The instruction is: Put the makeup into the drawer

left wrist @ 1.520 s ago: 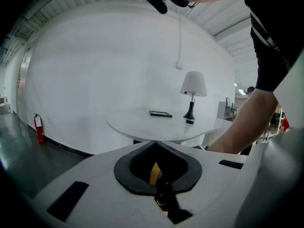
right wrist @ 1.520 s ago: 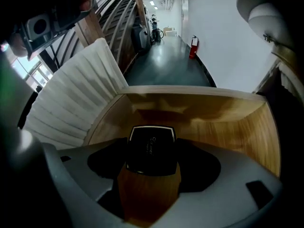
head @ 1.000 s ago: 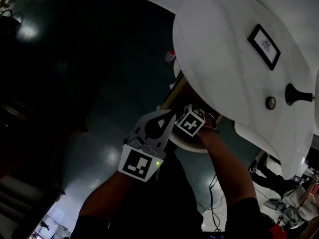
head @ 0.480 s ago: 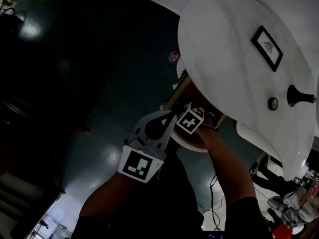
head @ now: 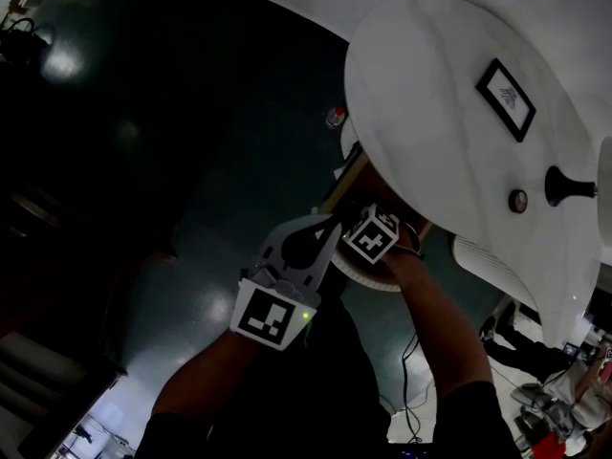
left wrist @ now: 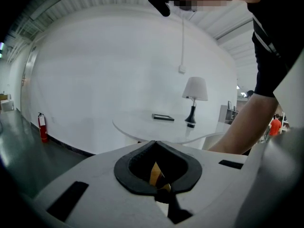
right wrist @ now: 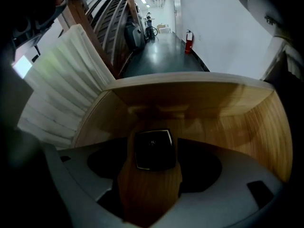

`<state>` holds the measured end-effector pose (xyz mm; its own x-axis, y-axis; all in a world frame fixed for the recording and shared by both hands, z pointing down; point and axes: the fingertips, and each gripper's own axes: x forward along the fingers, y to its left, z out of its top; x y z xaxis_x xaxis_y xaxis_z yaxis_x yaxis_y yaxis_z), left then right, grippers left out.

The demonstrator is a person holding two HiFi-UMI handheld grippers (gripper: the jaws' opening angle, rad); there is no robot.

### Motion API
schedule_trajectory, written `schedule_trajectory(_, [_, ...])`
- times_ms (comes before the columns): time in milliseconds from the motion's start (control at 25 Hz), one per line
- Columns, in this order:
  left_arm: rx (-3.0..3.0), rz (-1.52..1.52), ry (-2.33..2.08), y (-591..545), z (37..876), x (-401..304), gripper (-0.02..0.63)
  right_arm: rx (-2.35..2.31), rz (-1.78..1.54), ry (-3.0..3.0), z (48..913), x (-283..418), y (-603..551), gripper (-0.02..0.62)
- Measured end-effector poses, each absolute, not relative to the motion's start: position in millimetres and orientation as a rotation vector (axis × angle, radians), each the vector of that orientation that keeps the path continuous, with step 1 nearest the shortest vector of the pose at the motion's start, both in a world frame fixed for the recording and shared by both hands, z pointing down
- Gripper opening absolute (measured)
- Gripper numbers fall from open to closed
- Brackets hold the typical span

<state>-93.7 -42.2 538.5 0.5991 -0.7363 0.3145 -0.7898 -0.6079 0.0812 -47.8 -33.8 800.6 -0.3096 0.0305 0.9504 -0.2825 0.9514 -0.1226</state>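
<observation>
A black square makeup compact (right wrist: 153, 149) lies flat on the wooden floor of the open drawer (right wrist: 199, 103), under the white round table (head: 430, 103). My right gripper (right wrist: 154, 141) is inside the drawer, open, with a jaw on either side of the compact and a thin strip of wood showing at each side. In the head view only its marker cube (head: 371, 234) shows at the drawer's wooden edge (head: 337, 185). My left gripper (head: 328, 228) is shut on nothing just left of that cube; its tips (left wrist: 154, 144) meet.
On the table stand a black picture frame (head: 506, 86), a lamp base (head: 564, 185) and a small round object (head: 517, 200). A white ribbed seat (right wrist: 61, 89) sits beside the drawer. A red fire extinguisher (head: 335, 116) stands by the wall on the dark floor.
The right gripper's marker cube has shifted slightly toward the drawer. The left gripper has hardly moved.
</observation>
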Motion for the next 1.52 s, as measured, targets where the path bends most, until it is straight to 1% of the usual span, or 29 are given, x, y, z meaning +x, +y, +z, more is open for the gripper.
schedule_trajectory(240, [2.617,0.365,-1.281,-52.5,519.2,-102.5,0.011,0.214,0.312,-1.894,775.5,-54.1,-44.5,0.298])
schedule_trajectory(680, [2.610,0.293,-1.284,-45.9,459.4,-103.0,0.011,0.317,0.236,-1.968,675.5,-47.4,-29.5,0.298])
schedule_trajectory(1040, [2.610,0.345,-1.213,-23.4,423.6,-96.9,0.010,0.468,0.200,-2.017,596.1,-26.7,-17.8,0.296])
schedule_trajectory(1320, [2.577,0.263,-1.172,-14.5,395.3,-101.7,0.009,0.642,0.370,-2.121,542.7,-20.8,-6.4,0.296])
schedule_trajectory(1520, [2.598,0.262,-1.128,-3.8,382.4,-100.5,0.009,0.761,0.388,-2.202,507.1,-18.6,5.8,0.295])
